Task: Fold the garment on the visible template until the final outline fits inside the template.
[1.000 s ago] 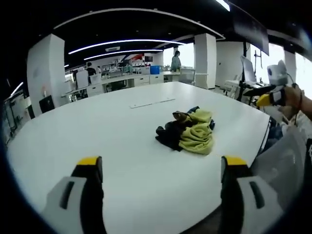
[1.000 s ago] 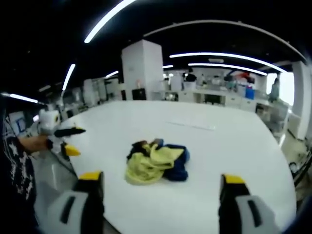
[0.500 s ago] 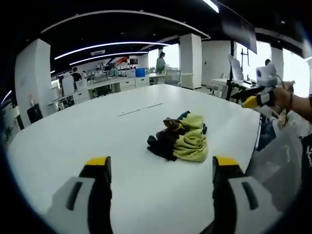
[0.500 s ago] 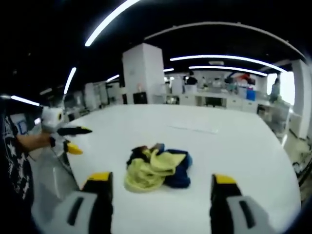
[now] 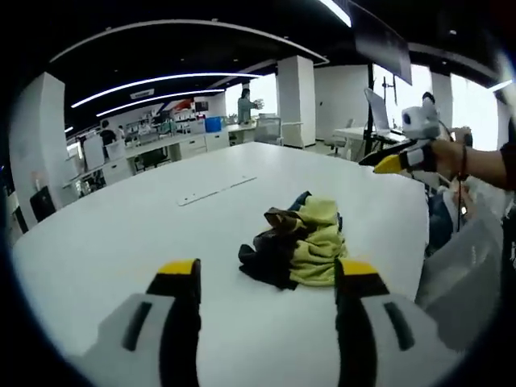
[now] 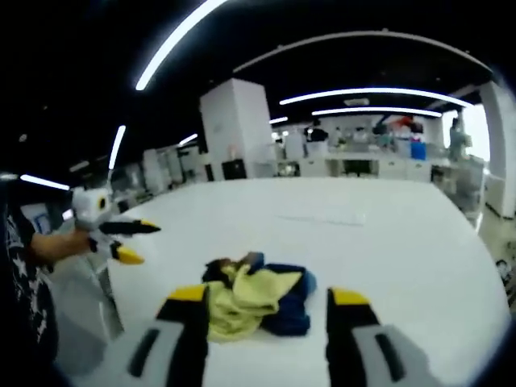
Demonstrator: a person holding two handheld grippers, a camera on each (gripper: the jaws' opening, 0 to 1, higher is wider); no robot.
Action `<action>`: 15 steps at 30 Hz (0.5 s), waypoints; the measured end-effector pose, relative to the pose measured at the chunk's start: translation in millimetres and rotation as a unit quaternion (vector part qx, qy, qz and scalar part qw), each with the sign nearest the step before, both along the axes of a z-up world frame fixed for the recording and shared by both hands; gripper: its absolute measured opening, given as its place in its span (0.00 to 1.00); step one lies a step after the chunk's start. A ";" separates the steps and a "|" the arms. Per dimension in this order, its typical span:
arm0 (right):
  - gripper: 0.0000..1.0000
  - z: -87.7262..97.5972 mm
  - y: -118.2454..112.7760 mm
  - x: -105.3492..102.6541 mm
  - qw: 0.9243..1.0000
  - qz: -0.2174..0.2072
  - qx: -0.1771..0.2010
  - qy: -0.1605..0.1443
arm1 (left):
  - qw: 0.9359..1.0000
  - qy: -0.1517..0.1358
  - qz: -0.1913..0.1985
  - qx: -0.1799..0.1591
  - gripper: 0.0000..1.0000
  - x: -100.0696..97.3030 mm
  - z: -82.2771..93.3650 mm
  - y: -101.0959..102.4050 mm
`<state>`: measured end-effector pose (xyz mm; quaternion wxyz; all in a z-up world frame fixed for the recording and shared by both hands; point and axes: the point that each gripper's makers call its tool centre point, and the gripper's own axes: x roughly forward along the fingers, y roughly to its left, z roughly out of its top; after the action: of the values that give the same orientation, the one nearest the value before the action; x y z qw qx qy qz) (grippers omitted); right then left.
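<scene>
Fabric was what mattered in the left gripper view: the garment (image 5: 300, 250) was seen bunched in a yellow, navy and brown heap on the white table (image 5: 161, 234), nowhere near flat. The left gripper (image 5: 267, 278) was held low near the table edge with its yellow-tipped jaws parted and nothing between them, the heap just beyond the tips. A thin pale strip (image 5: 216, 189) was lying further back on the table; whether that belonged to the template couldn't be told, and no clear template outline could be made out. Off to the right, the right gripper (image 5: 385, 160) was seen in a hand, jaws also spread.

From the right gripper view the same pile (image 6: 256, 294) was seen just past the jaws, yellow part nearer the left one, navy toward the right. The right gripper (image 6: 262, 300) was released too, gripping nothing. The left gripper (image 6: 133, 241) was spotted at the left side, held apart from the cloth, tips open.

Judging by that, folding hadn't been started and the step in hand looked like the first grab. It'd probably be best done by picking a single outer edge or corner with each gripper rather than the middle of the wad, so it could be lifted, shaken out and spread flat first. Pinching several layers at once would likely just drag the lump around.
</scene>
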<state>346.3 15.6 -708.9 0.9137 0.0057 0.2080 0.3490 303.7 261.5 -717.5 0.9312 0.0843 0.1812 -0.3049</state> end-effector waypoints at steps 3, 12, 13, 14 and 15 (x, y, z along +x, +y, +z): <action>0.52 -1.3 5.2 9.3 1.000 0.013 -0.010 0.000 | 1.000 0.003 -0.008 -0.001 0.61 8.0 -3.3 -4.1; 0.46 -6.2 23.3 37.7 0.998 0.058 -0.039 0.001 | 1.000 0.009 -0.029 -0.005 0.54 21.1 -9.0 -21.8; 0.45 -6.9 24.8 40.5 0.997 0.061 -0.042 0.001 | 0.999 0.010 -0.031 -0.005 0.53 21.8 -9.4 -25.0; 0.44 -7.4 26.2 42.9 0.997 0.063 -0.043 0.000 | 0.999 0.010 -0.033 -0.005 0.52 22.9 -9.8 -26.3; 0.43 -8.8 28.2 46.1 0.997 0.068 -0.045 0.002 | 0.999 0.012 -0.035 -0.005 0.51 26.7 -10.9 -24.3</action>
<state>392.4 43.8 -717.8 0.8867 -0.0486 0.2254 0.4009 330.4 237.2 -728.4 0.9180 0.0822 0.1877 -0.3396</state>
